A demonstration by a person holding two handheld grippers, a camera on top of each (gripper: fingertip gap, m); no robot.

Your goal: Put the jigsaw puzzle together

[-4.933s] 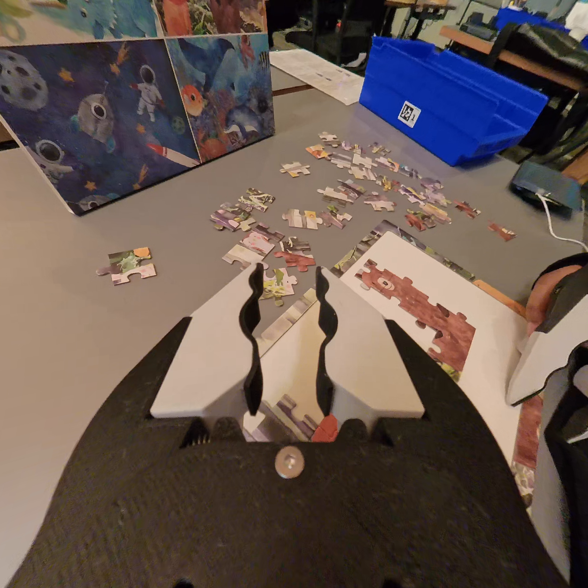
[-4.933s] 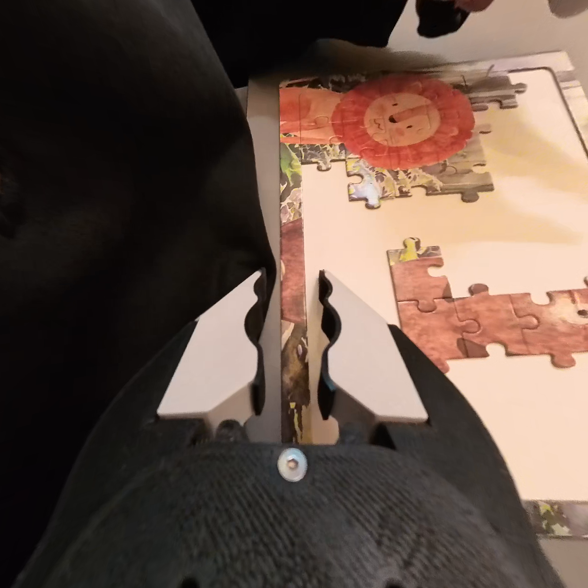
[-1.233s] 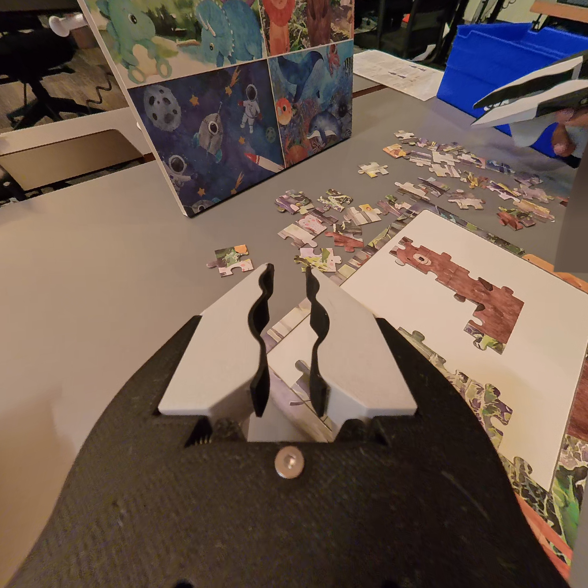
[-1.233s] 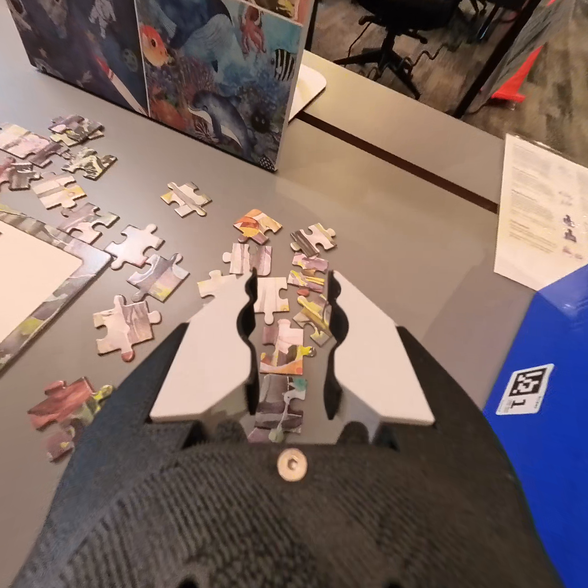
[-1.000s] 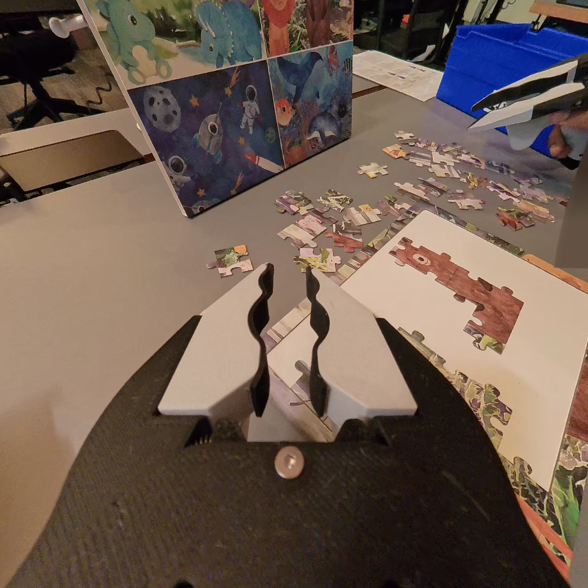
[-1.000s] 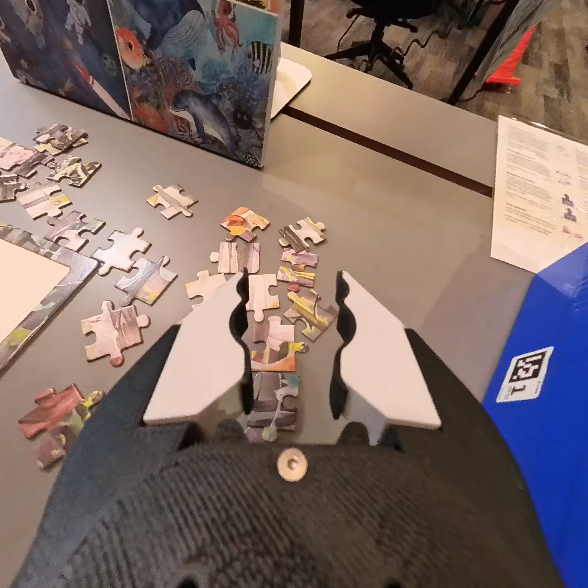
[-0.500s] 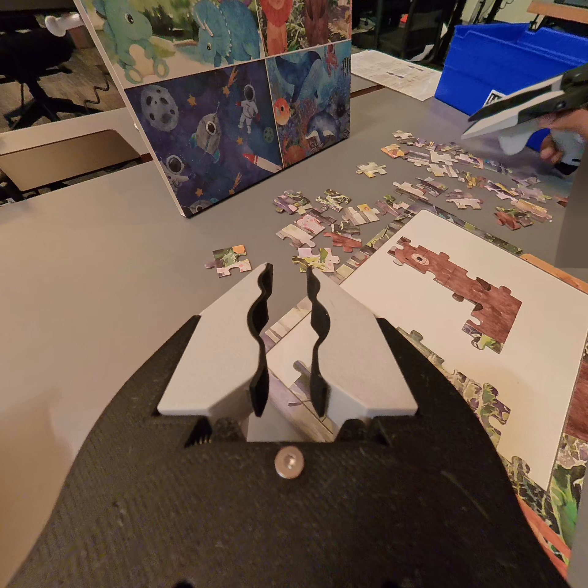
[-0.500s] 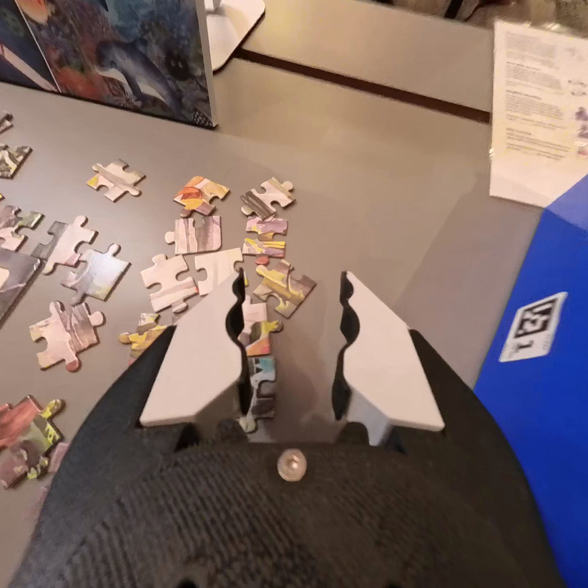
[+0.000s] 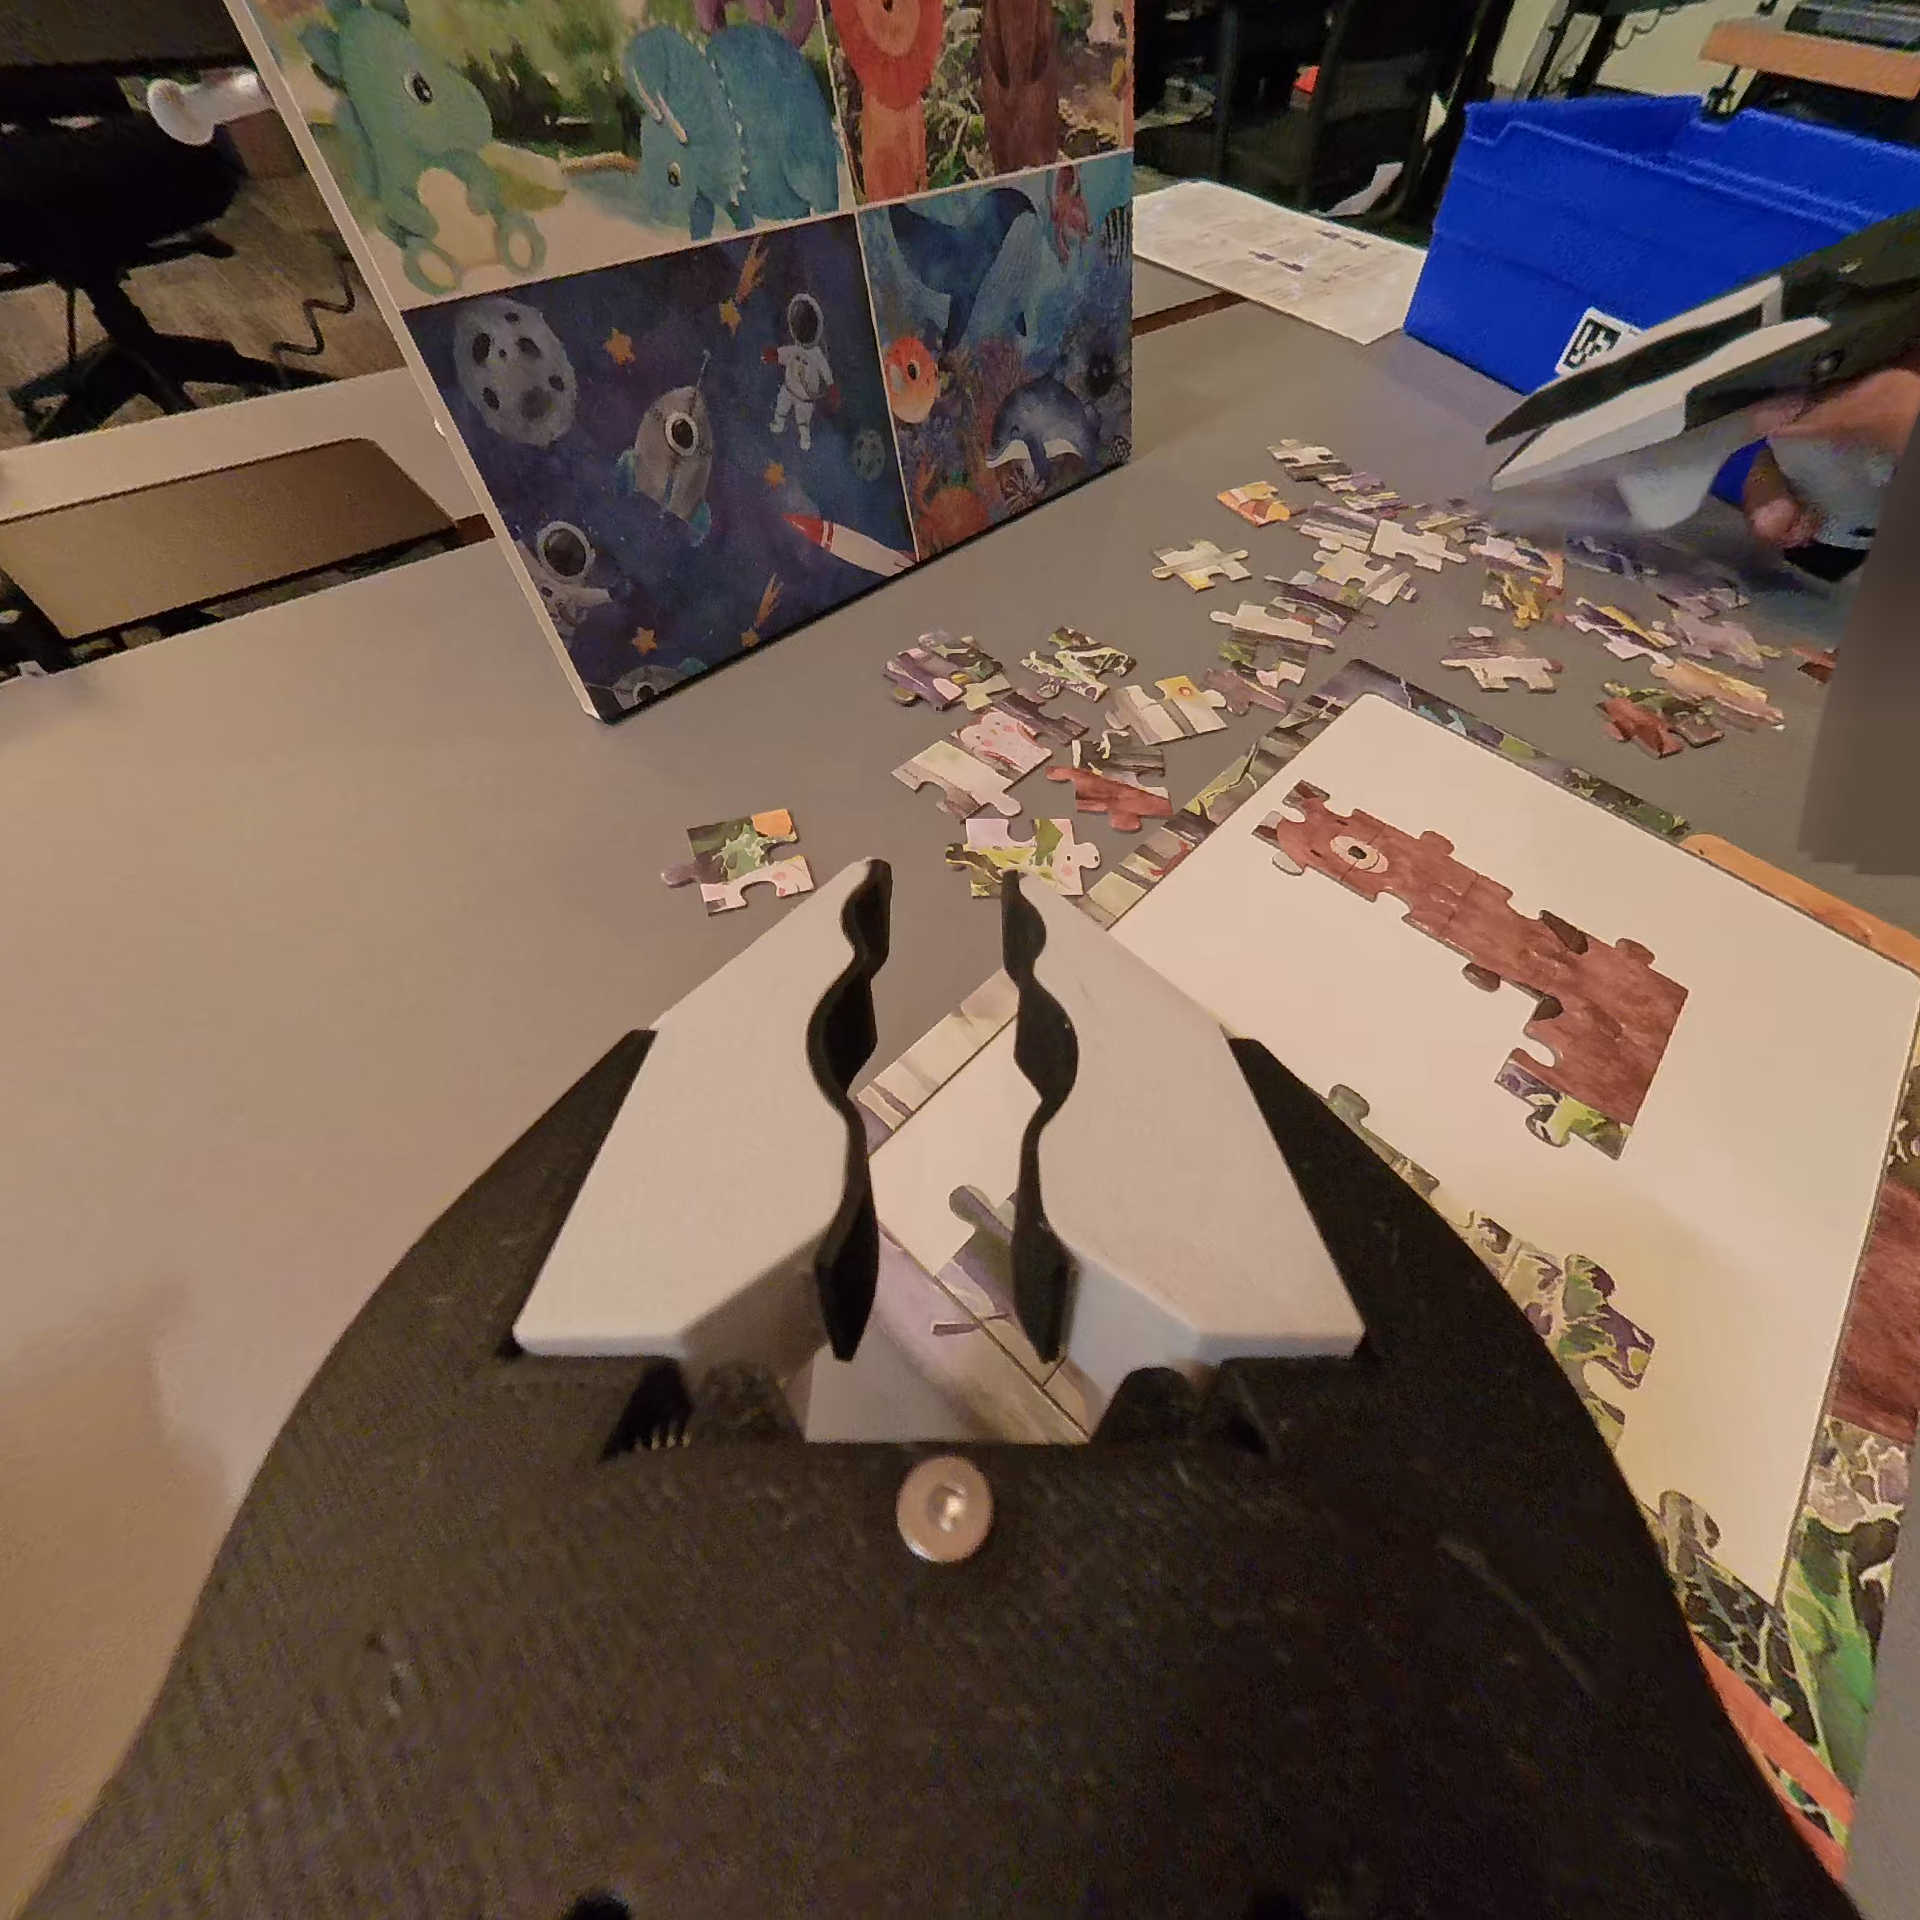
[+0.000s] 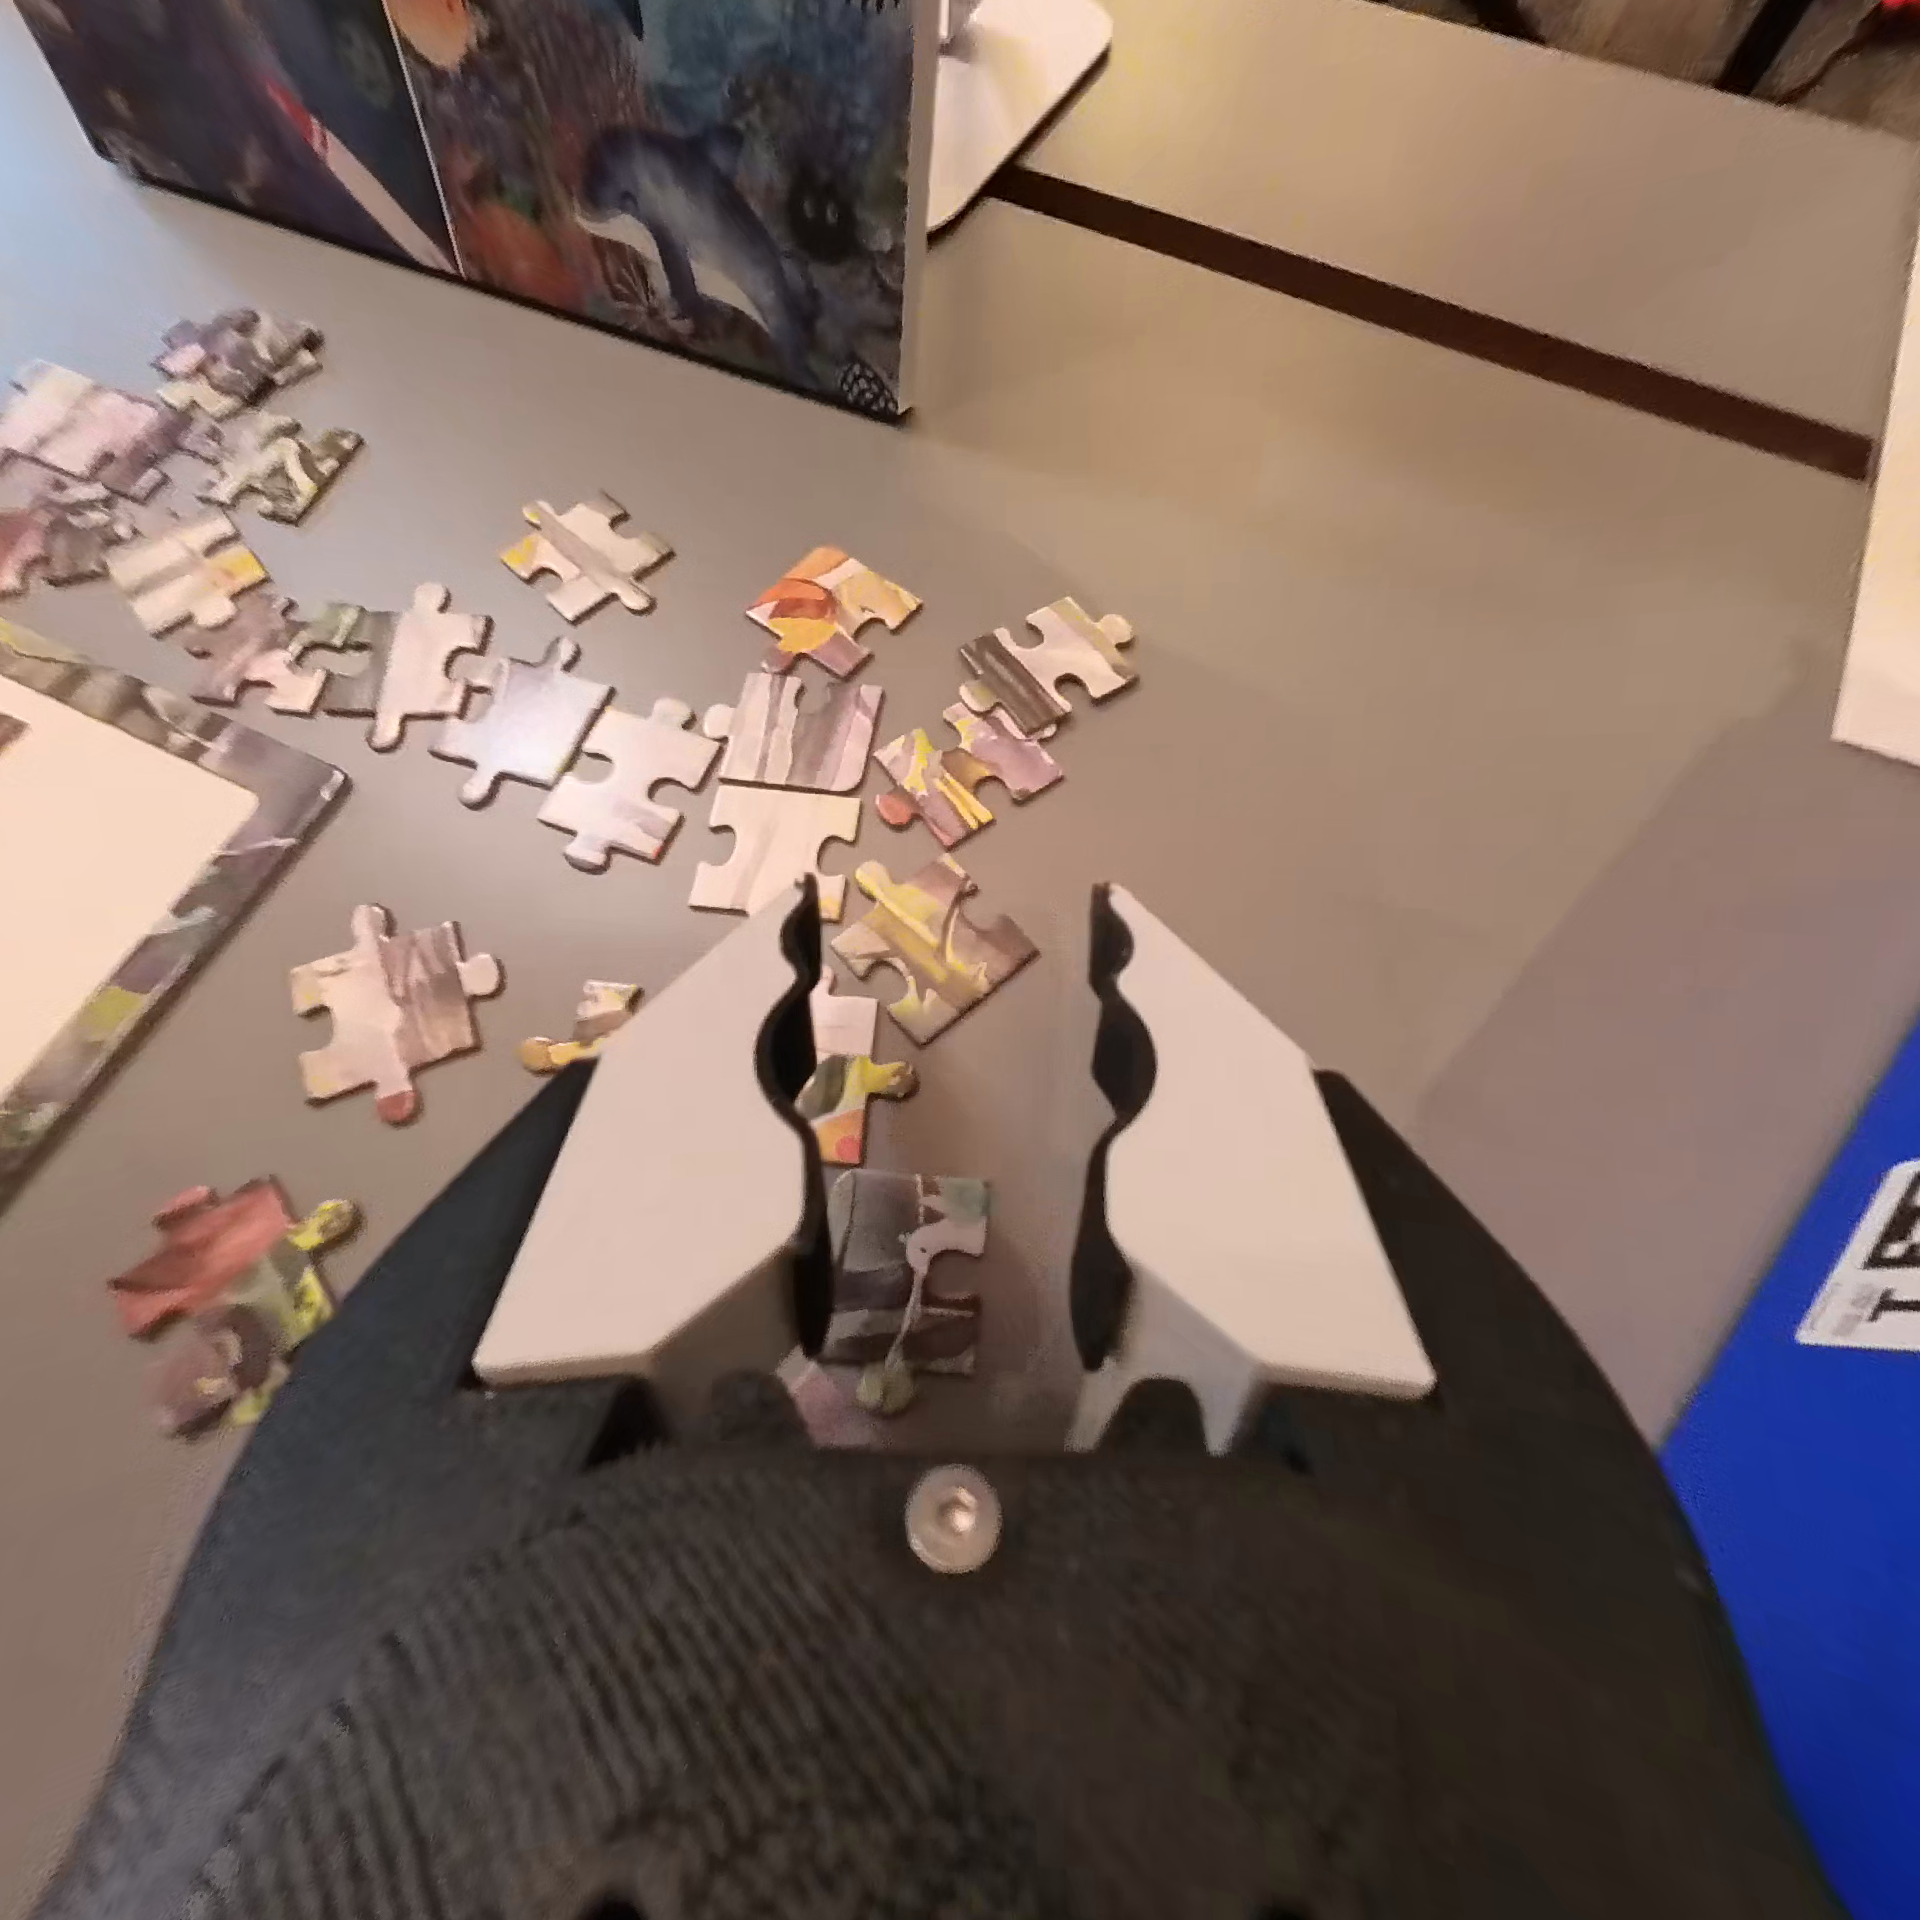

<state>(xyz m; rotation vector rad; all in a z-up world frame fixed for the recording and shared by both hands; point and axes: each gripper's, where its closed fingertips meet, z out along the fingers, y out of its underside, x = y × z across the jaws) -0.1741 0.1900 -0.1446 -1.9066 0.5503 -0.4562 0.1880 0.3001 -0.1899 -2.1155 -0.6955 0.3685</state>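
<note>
Right gripper [image 10: 951, 904] has dropped low over loose pieces [image 10: 764, 727] on the counter [image 10: 1351, 582], jaws spread wider than a second ago, empty; pick looks imminent. Left gripper [image 9: 945, 883] unchanged, jaws slightly apart, empty, over puzzle tray [image 9: 1299, 790] corner.

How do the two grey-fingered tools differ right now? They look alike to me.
The left grey-fingered tool has its fingers set narrowly apart; the right grey-fingered tool is opened much wider. The left one sits over the corner of the white puzzle board with a patterned border; the right one hangs over the loose jigsaw pieces on the grey table. Neither holds anything. Both share wavy black pads and black bodies.
</note>
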